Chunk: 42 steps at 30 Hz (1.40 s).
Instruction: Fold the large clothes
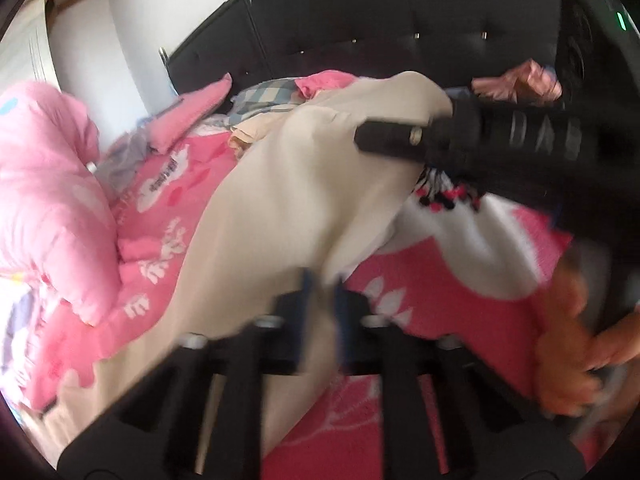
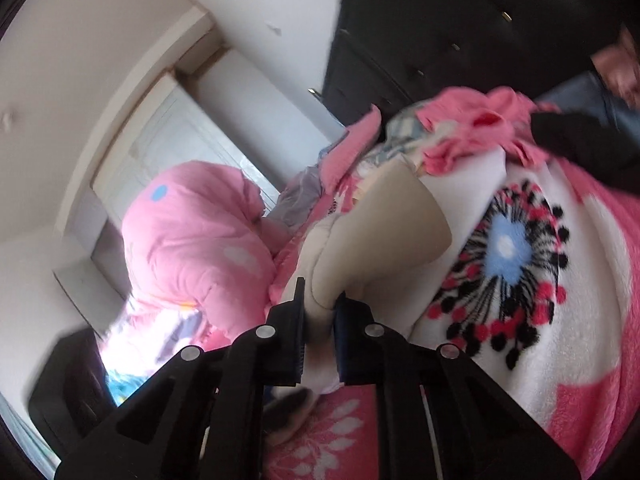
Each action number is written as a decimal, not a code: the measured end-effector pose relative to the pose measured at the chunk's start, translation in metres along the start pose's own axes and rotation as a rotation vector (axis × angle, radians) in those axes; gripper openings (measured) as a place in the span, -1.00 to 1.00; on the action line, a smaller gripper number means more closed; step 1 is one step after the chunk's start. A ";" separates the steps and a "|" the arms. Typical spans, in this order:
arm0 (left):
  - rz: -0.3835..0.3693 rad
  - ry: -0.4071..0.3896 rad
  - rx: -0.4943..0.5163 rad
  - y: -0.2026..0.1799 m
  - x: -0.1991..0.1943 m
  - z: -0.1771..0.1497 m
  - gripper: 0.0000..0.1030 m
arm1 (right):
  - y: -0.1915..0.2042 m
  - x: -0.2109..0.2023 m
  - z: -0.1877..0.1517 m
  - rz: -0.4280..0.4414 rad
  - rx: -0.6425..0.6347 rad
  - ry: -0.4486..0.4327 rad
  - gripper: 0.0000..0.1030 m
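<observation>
A large beige garment (image 1: pixel 280 200) hangs stretched over the pink and white flowered blanket (image 1: pixel 440 292) on the bed. My left gripper (image 1: pixel 322 280) is shut on one edge of it. The right gripper (image 1: pixel 380 136) shows in the left wrist view at upper right, pinching the garment's far edge. In the right wrist view my right gripper (image 2: pixel 320 300) is shut on a bunched fold of the beige garment (image 2: pixel 384 224), which rises away from the jaws.
A pink quilt (image 1: pixel 48 200) is piled at the left. A heap of pink and checked clothes (image 2: pixel 460 132) lies by the black tufted headboard (image 1: pixel 400 20). White wall and a window (image 2: pixel 160 140) stand at the left.
</observation>
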<state>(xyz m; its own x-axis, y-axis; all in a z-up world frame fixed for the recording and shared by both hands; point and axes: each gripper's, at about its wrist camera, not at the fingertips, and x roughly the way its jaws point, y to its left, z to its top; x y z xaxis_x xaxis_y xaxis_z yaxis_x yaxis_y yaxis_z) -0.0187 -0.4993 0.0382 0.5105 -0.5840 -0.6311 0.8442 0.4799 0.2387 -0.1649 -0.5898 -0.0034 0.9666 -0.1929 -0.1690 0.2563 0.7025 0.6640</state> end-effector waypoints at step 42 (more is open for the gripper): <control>-0.260 0.007 -1.362 0.338 -0.252 -0.337 0.22 | 0.394 0.076 -0.266 0.412 -0.789 0.896 0.08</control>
<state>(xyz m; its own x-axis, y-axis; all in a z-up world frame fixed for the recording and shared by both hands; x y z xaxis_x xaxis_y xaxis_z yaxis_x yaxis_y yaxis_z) 0.0827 0.0303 0.0292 0.3604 -0.7527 -0.5509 0.0886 0.6156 -0.7831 0.0116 -0.1454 0.0518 0.5641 0.4509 -0.6917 -0.4273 0.8762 0.2227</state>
